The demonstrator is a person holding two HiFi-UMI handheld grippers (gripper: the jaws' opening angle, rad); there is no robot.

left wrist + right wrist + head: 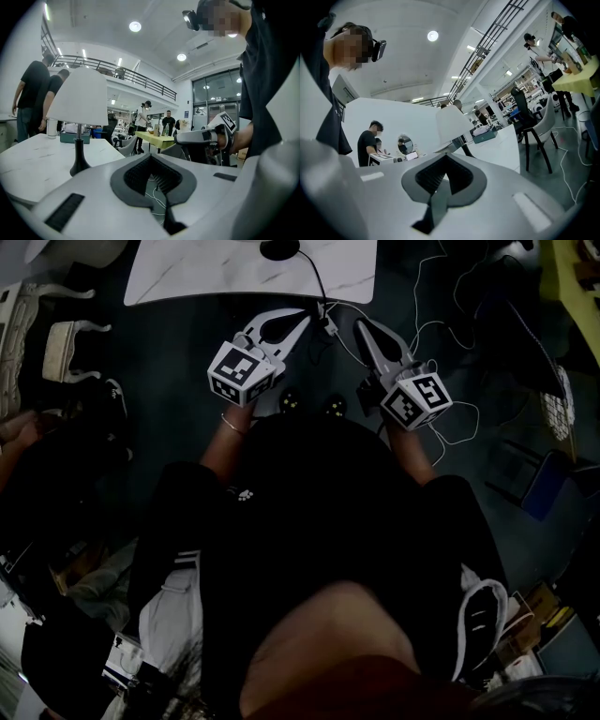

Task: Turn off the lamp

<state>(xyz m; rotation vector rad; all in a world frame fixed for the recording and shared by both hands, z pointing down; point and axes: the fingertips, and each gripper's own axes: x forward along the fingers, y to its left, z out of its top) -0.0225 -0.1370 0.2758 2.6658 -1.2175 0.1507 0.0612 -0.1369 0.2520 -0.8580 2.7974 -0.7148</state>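
The lamp has a white shade (79, 96) on a black stem and foot (79, 165), and it stands on a white marble table (28, 164). From the head view only its black foot (279, 249) shows at the table's near edge, with its dark cord (319, 287) running down between the grippers. My left gripper (302, 319) (151, 157) is shut and empty, just short of the table's near edge. My right gripper (362, 326) (444, 157) is also shut with nothing in it. It sits beside the left one, with the shade (452, 123) ahead of it.
White cables (450, 324) loop over the dark floor at the right. Pale chairs (66, 343) stand at the left. Two people (33, 98) stand behind the table; others stand by a yellow table (157, 137) farther back. My shoes (291, 401) show below the grippers.
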